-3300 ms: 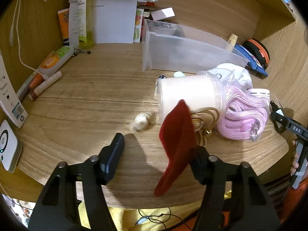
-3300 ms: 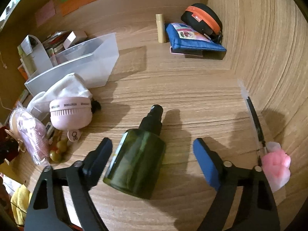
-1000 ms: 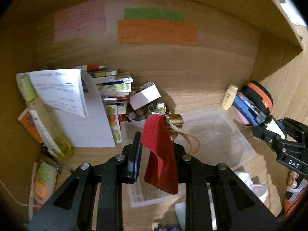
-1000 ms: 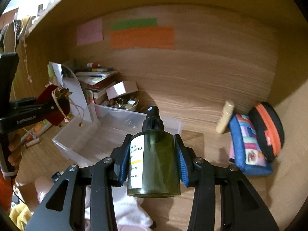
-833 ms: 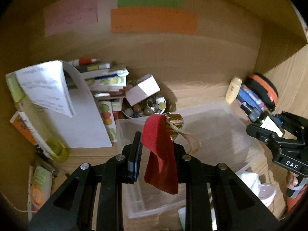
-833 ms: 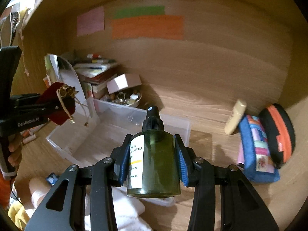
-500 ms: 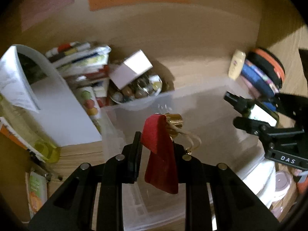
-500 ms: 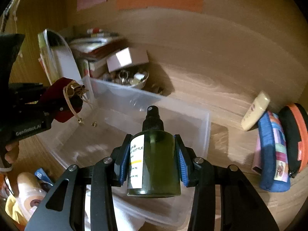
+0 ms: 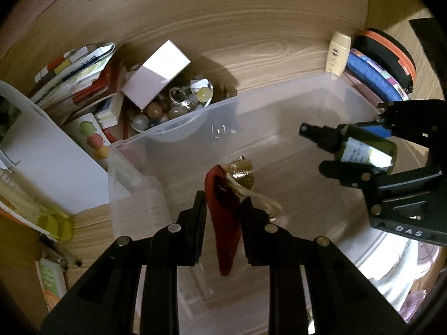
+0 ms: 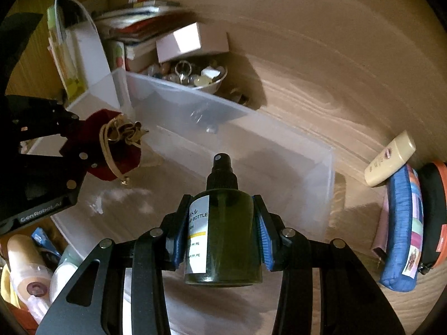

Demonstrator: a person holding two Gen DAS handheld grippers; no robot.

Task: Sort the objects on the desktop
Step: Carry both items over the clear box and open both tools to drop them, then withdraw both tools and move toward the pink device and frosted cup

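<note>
Velvety red pouch (image 9: 225,220) pinched in left claw (image 9: 223,209); right claw (image 10: 220,223) clamps cylindrical green bottle (image 10: 223,237).

Below both tongs the clear bin (image 10: 321,173) lies open and nearly bare, hemmed beyond by a bead bowl (image 10: 206,79) and white box (image 10: 192,42), with pouches (image 10: 405,229) rightward.

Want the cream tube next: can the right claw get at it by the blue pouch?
Probably not yet: the right claw is shut on the green spray bottle. The cream tube itself lies uncovered against the blue pouch.
</note>
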